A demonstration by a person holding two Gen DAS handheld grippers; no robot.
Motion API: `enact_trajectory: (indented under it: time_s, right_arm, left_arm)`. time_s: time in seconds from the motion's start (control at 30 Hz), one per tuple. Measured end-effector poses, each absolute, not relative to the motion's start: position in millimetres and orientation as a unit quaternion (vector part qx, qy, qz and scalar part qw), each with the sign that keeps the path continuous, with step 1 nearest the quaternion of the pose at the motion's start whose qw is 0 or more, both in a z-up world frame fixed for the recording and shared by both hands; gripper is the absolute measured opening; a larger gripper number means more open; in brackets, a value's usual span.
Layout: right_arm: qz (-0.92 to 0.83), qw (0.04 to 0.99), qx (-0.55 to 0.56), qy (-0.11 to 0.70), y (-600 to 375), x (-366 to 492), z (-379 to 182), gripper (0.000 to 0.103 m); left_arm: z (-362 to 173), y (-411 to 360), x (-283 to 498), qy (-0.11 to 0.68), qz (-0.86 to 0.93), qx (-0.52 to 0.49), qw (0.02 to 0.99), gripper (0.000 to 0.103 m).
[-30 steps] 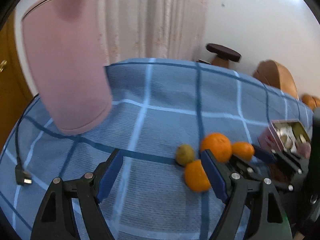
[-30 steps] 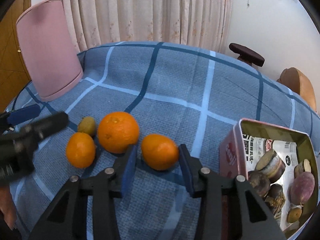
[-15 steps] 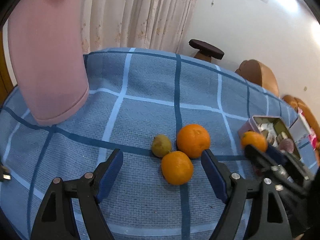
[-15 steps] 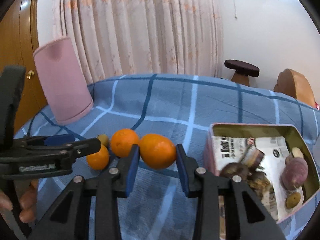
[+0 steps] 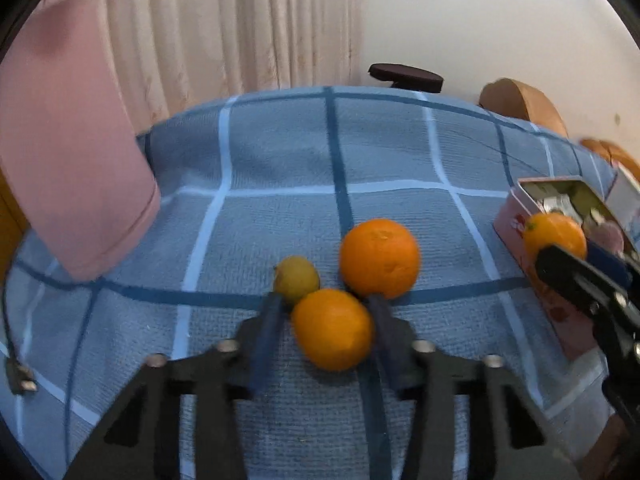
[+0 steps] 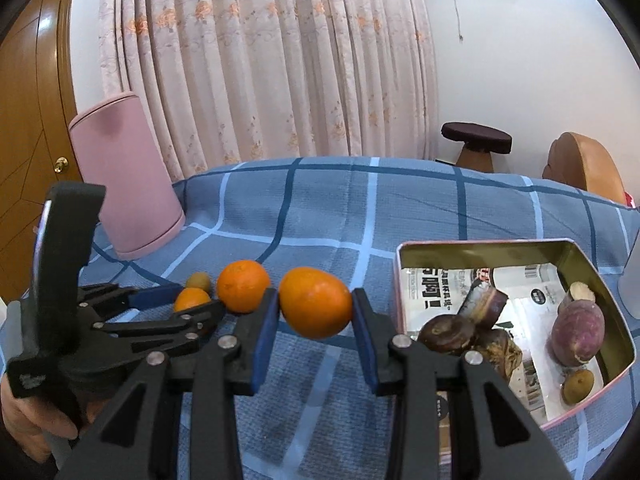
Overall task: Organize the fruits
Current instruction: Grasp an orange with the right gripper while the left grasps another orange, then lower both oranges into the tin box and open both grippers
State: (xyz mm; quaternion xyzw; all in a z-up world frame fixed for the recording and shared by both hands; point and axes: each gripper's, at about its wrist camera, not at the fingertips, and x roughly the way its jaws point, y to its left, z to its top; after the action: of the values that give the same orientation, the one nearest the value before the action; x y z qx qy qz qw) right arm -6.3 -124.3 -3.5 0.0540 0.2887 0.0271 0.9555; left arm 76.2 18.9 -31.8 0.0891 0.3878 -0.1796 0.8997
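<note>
Right gripper point(image 6: 314, 306) is raised above the checked blue cloth point(image 6: 340, 208), its blue pads clamped on an orange point(image 6: 315, 302) held just left of the open pink tin point(image 6: 480, 244), which holds packets and dark roots. Left gripper point(image 5: 326, 312) sits low on the cloth, its pads closing around a second orange point(image 5: 334, 328); whether they grip it I cannot tell. Touching that fruit lie a larger orange point(image 5: 380, 258) and a small yellow-green fruit point(image 5: 297, 279). Behind stand a pink cushion point(image 6: 124, 176), pale floral curtains point(image 6: 260, 60), a dark stool point(image 6: 476, 138) and a wooden door point(image 6: 28, 120)
</note>
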Motion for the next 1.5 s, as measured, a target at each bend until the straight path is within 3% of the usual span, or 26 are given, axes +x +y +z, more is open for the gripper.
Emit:
enact_trajectory:
  time_s: [0.23, 0.47, 0.73, 1.5]
  right_arm:
    - [0.026, 0.958, 0.052, 0.282, -126, -7, -3, 0.039]
    - [0.033, 0.964, 0.071, 0.252, -136, -14, 10, 0.039]
    - [0.011, 0.977, 0.045, 0.206, -150, -28, 29, 0.039]
    - [-0.083, 0.97, 0.092, 0.208, -276, -48, 25, 0.039]
  left_arm:
    - [-18, 34, 71, 0.37, -0.203, 0.078, 0.903, 0.04]
    - [15, 65, 47, 0.27, -0.225, 0.022, 0.936, 0.04]
    - [13, 78, 56, 0.258, -0.156, -0.079, 0.95, 0.04]
    - [18, -91, 20, 0.253, -0.242, 0.008, 0.937, 0.04]
